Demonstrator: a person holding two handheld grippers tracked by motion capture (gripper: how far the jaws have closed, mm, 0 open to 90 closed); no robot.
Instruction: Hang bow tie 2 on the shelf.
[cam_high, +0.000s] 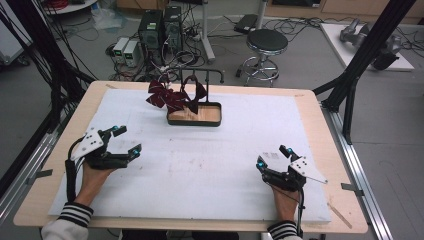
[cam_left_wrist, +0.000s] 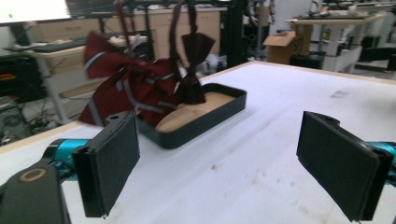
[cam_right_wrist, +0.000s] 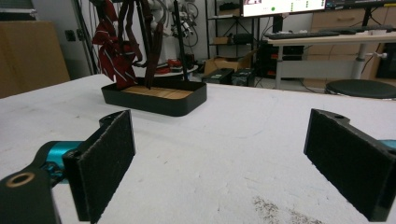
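A black tray (cam_high: 216, 120) with a wooden floor stands at the back middle of the white mat (cam_high: 200, 170). A thin black rack (cam_high: 207, 82) rises from it, and dark red striped bow ties (cam_high: 167, 97) hang on the rack and spill over the tray's left end. My left gripper (cam_high: 127, 139) rests open at the mat's left, nothing between its jaws. My right gripper (cam_high: 273, 156) is open at the front right, also empty. From the left gripper (cam_left_wrist: 229, 163) I see the tray (cam_left_wrist: 224, 109) and bow ties (cam_left_wrist: 135, 86) ahead. The right gripper (cam_right_wrist: 219, 163) faces the tray (cam_right_wrist: 154, 100) and bow ties (cam_right_wrist: 114, 51).
The mat covers most of a wooden table (cam_high: 310, 100). Behind the table stand a round stool (cam_high: 266, 42), computer towers (cam_high: 160, 27) and tangled cables. Black frame posts (cam_high: 360, 60) rise by the table's right side. A wide stretch of mat lies between both grippers and the tray.
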